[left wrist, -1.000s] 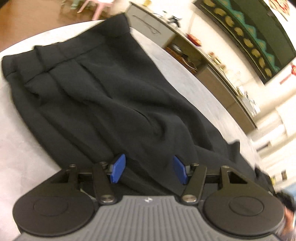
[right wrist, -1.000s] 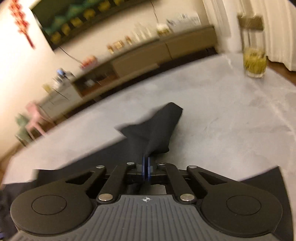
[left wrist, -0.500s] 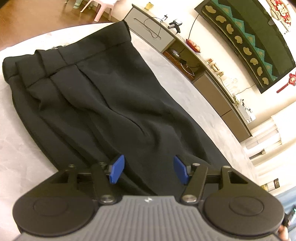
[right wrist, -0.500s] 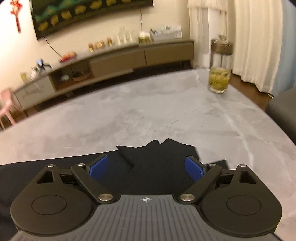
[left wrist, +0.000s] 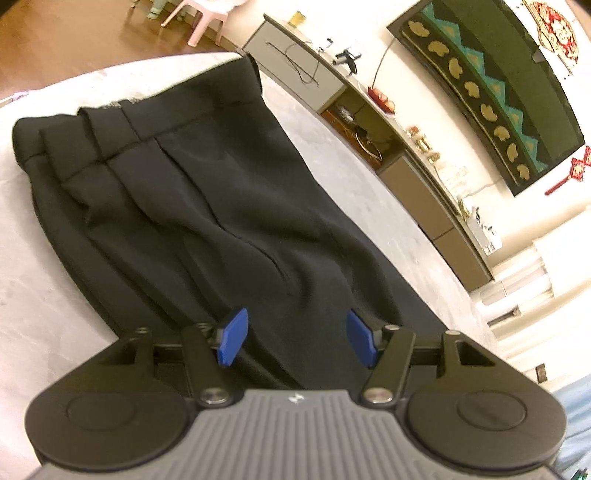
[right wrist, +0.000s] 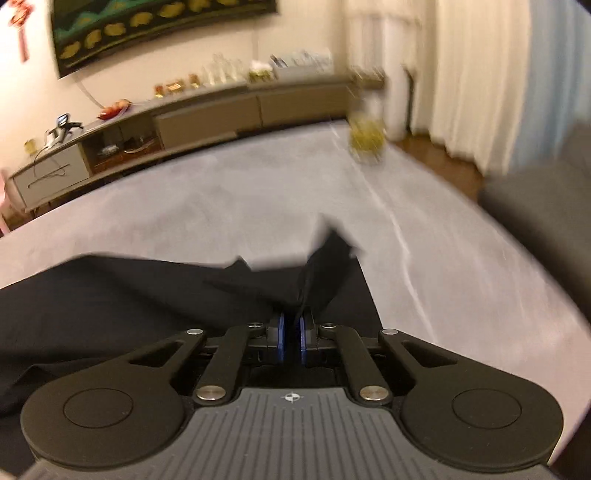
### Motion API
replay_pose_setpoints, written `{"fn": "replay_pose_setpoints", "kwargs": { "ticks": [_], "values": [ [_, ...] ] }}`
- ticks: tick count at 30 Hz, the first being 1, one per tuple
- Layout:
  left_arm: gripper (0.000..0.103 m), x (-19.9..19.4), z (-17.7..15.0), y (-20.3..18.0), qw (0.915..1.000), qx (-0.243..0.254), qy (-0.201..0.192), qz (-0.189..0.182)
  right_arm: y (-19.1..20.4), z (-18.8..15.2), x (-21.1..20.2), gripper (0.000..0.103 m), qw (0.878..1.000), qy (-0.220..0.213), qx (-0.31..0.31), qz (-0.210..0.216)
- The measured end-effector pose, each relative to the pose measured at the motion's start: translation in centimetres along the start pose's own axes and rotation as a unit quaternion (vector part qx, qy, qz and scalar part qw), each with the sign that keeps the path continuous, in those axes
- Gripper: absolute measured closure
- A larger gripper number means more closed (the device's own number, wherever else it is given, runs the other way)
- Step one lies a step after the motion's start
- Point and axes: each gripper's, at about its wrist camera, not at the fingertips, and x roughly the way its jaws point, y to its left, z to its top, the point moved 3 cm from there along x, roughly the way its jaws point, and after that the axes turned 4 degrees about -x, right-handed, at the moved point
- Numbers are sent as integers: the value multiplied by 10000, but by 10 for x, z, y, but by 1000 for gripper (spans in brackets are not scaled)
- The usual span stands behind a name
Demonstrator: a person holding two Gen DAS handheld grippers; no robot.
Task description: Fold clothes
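Observation:
Black trousers (left wrist: 207, 206) lie flat on a grey marble table (left wrist: 40, 314), waistband at the far left in the left wrist view. My left gripper (left wrist: 295, 338) is open, its blue pads apart just above the trouser legs, holding nothing. In the right wrist view the trousers (right wrist: 122, 295) spread to the left, and my right gripper (right wrist: 291, 334) is shut on the trouser hem (right wrist: 328, 266), which stands up in a peak from between the pads. The view is blurred by motion.
A glass jar with yellow-green contents (right wrist: 365, 142) stands at the table's far right edge. A long low sideboard (right wrist: 207, 114) runs along the wall beyond the table. A dark chair back (right wrist: 543, 210) sits at the right. A pink stool (left wrist: 207, 18) stands on the floor.
My right gripper was shut a second ago, opened over the hem half a second ago, and has now shut on it again. My left gripper stays open and has barely moved.

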Motion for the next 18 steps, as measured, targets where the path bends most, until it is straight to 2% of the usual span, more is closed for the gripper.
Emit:
{"fn": "replay_pose_setpoints", "kwargs": {
  "ticks": [2, 4, 6, 10, 12, 13, 15, 16, 18],
  "values": [
    [43, 1, -1, 1, 10000, 35, 21, 30, -13, -9, 2, 87, 9994, 4, 331, 34],
    [42, 1, -2, 3, 9999, 63, 24, 74, -18, -12, 9, 60, 9984, 6, 553, 90],
    [41, 1, -3, 6, 9999, 88, 28, 133, -17, -13, 20, 52, 9985, 28, 527, 123],
    [41, 3, -4, 11, 9996, 97, 27, 266, -20, -10, 42, 49, 9993, 100, 330, -106],
    [41, 4, -4, 14, 9994, 74, 19, 339, -23, -1, 47, 29, 9994, -31, 57, -329],
    [41, 5, -4, 14, 9993, 66, 10, 369, -23, 5, 49, 26, 9981, -178, -194, -549],
    [41, 5, -4, 13, 9993, 70, -8, 379, -27, 20, 55, 26, 9861, -501, -845, -1339],
    [41, 4, -4, 12, 9993, 79, -17, 372, -32, 25, 55, 26, 9826, -540, -894, -1537],
    [40, 3, -6, 10, 9993, 122, -16, 344, -43, 31, 46, 29, 9854, -523, -639, -1489]
  ]
}}
